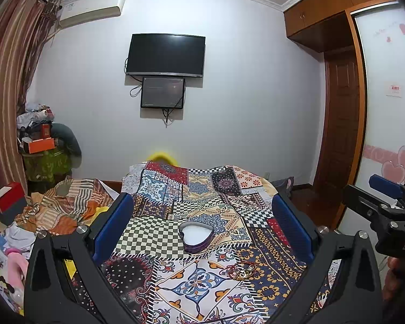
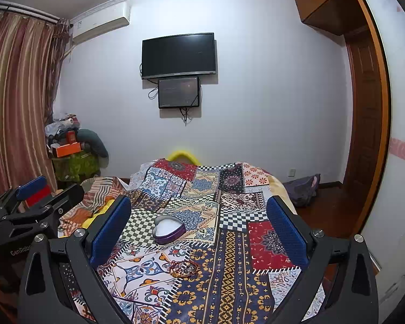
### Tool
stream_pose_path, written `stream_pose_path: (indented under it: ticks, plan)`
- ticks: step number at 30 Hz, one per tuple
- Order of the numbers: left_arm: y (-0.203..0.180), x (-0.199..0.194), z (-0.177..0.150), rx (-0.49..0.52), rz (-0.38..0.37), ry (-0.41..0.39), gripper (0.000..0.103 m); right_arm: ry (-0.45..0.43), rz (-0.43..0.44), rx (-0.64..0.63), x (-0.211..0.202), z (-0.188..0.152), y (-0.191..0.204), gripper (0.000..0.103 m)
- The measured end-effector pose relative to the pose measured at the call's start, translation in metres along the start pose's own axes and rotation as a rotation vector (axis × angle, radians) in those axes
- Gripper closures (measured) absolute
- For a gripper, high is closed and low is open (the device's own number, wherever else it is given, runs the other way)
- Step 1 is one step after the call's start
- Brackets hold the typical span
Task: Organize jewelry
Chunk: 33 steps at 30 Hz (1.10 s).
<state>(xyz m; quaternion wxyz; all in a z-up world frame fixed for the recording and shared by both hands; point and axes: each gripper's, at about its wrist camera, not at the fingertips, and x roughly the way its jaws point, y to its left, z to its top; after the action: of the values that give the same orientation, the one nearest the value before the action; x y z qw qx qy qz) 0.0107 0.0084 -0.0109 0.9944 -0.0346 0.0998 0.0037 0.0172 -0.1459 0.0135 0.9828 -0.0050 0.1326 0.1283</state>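
Right wrist: heart box point toward camera, bracelets nearer

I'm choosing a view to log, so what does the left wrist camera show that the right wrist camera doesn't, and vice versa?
Only the left wrist view shows the pink heart decals on the white wardrobe door and the pink items beside the bed. Only the right wrist view shows the purple bag on the floor. Both show the purple heart-shaped tin lying open, the tangled red-and-gold jewelry nearer the camera on the patchwork bedspread, and both hand-held grippers open.
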Motion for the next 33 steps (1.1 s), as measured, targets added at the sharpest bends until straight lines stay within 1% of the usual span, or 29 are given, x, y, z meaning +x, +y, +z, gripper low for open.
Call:
stream_pose_path:
  ticks: [14, 24, 29, 33]
  plan:
    - [0.001, 0.000, -0.001, -0.004, -0.004, 0.006, 0.000, 0.011, 0.001, -0.001, 0.002, -0.004, 0.000, 0.003]
    - [0.004, 0.007, -0.002, -0.006, 0.001, 0.017, 0.000, 0.028, 0.002, -0.001, 0.007, -0.004, -0.001, 0.003]
    - [0.008, 0.015, -0.006, -0.010, 0.002, 0.029, 0.000, 0.050, 0.000, 0.001, 0.014, -0.006, -0.002, 0.003]
    - [0.014, 0.028, -0.012, -0.021, 0.007, 0.060, 0.000, 0.084, -0.009, -0.005, 0.026, -0.010, -0.003, 0.003]
